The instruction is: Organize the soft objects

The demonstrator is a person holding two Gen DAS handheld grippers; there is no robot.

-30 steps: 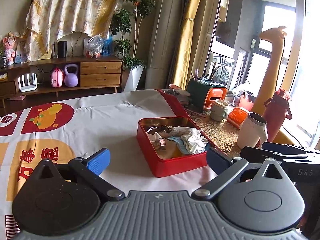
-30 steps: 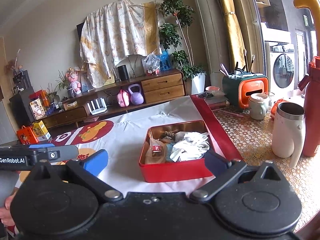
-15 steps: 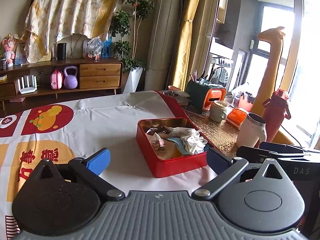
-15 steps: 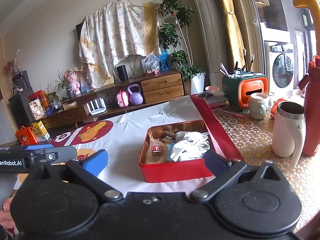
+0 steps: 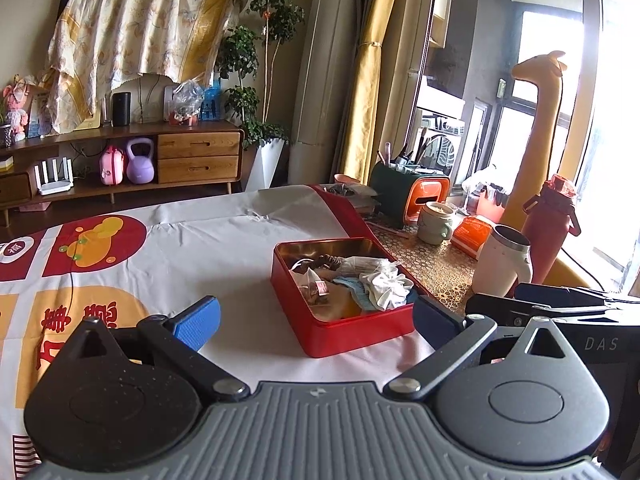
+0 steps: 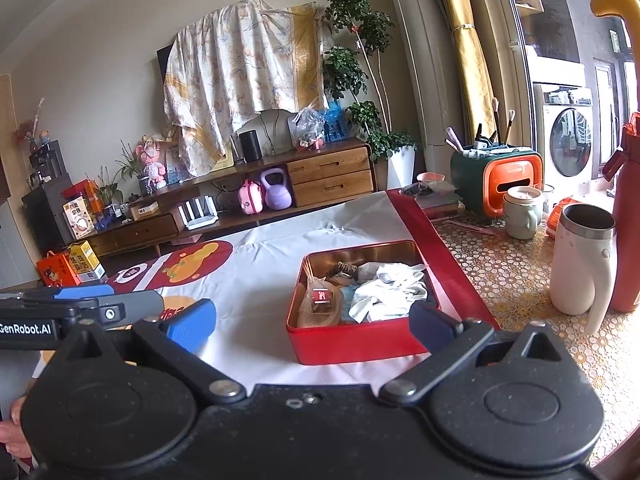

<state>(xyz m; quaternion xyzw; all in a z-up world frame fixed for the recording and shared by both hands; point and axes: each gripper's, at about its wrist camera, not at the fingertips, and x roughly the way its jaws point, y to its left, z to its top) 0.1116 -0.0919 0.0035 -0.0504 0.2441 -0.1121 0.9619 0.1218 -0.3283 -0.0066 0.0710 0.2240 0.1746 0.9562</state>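
Observation:
A red tin (image 5: 348, 340) (image 6: 360, 350) lies open on the tablecloth, filled with soft things: a white cloth (image 5: 384, 284) (image 6: 384, 292), a light blue cloth (image 5: 354, 286), a beige pouch with a small red tag (image 6: 320, 300) and a dark scrunchie (image 5: 328, 260). My left gripper (image 5: 316, 322) hovers just in front of the tin, open and empty. My right gripper (image 6: 312, 325) hovers beside it at the same distance, also open and empty. Each gripper's body shows at the edge of the other's view.
Right of the tin stand a white mug (image 6: 580, 260), a red bottle (image 6: 628, 220), a pale green mug (image 6: 522, 212) and a green-orange brush holder (image 6: 496, 176). A yellow giraffe toy (image 5: 536, 140) stands behind them. The white and red tablecloth (image 6: 260, 272) stretches left.
The left wrist view has tilted very slightly. The tin and its contents have not moved, and both grippers stay open.

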